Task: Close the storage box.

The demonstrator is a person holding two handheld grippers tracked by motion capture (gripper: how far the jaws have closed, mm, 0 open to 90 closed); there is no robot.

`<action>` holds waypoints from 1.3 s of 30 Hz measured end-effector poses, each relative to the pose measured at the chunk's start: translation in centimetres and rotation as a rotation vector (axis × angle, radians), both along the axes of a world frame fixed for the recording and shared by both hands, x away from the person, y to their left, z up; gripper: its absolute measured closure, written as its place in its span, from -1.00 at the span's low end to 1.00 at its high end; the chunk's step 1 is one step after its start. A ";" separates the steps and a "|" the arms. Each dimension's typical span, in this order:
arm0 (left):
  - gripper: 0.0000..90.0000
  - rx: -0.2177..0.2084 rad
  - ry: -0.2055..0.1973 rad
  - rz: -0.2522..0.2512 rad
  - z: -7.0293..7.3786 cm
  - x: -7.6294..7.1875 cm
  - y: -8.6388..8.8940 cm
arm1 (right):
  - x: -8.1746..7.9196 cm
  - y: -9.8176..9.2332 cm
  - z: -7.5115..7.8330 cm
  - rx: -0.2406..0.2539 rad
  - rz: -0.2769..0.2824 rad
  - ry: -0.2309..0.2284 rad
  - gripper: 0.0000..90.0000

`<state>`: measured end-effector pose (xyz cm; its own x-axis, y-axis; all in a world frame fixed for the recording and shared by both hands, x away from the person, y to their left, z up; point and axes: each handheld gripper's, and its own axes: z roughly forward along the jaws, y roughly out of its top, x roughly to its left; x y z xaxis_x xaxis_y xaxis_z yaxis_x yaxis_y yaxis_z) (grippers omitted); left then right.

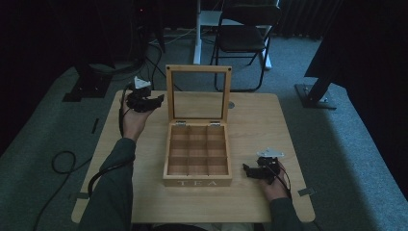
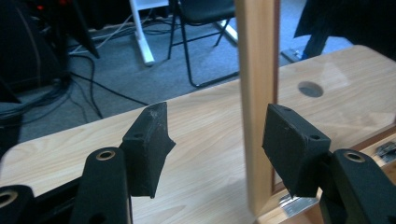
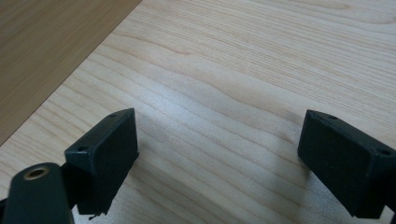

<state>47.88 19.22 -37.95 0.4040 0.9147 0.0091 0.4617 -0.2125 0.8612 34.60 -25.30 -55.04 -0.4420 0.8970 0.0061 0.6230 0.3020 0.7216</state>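
Our left gripper (image 2: 212, 149) has the raised lid (image 1: 197, 93) of the tea box (image 1: 197, 156) standing between its jaws: the wooden frame edge sits just beside one pad, with bare desk (image 2: 205, 126) in the gap to the other. Beyond that gripper the lid blocks any sideways pass. Our right gripper (image 3: 219, 158) faces bare desk, with the box's side wall as the one barrier ahead of it. Above the box's nine compartments we have free room, bounded at the far side by the upright lid.
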 end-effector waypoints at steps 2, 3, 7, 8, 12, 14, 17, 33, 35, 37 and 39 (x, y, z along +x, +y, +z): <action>-0.15 -0.002 0.000 -0.007 -0.2 0.3 -0.6 | 0.0 0.0 0.0 0.000 0.000 0.000 -0.74; -0.16 -0.005 0.003 -0.014 -0.2 0.5 -1.0 | 0.0 0.0 0.0 0.000 0.000 -0.001 -0.74; -0.16 -0.005 0.001 -0.019 -0.2 1.0 -2.0 | 0.0 0.0 0.0 -0.001 0.002 -0.001 -0.74; -0.14 0.003 0.002 -0.019 -0.2 1.2 -2.2 | 0.0 0.0 0.0 0.000 0.002 0.000 -0.74; -0.05 -0.021 0.012 -0.019 -0.1 1.9 -2.7 | 0.0 0.1 0.0 -0.001 0.005 -0.001 -0.74; -0.01 -0.041 0.015 -0.024 -0.1 2.2 -2.8 | 0.0 0.1 0.0 0.000 0.007 0.000 -0.74; -0.02 -0.039 0.015 -0.050 0.1 2.7 -3.2 | -0.1 0.1 0.0 0.000 0.007 0.000 -0.74; -0.14 -0.004 -0.008 -0.079 1.6 4.8 -4.6 | -0.1 0.1 0.0 0.000 0.008 0.000 -0.74; -0.14 -0.022 -0.005 -0.082 1.7 5.0 -4.5 | -0.1 0.1 0.0 0.000 0.008 0.000 -0.74; -0.13 -0.041 -0.003 -0.083 1.8 5.0 -4.4 | -0.1 0.1 0.0 0.000 0.007 -0.001 -0.74; -0.13 -0.053 0.000 -0.075 1.9 4.9 -4.5 | -0.1 0.1 0.0 0.000 0.004 0.000 -0.74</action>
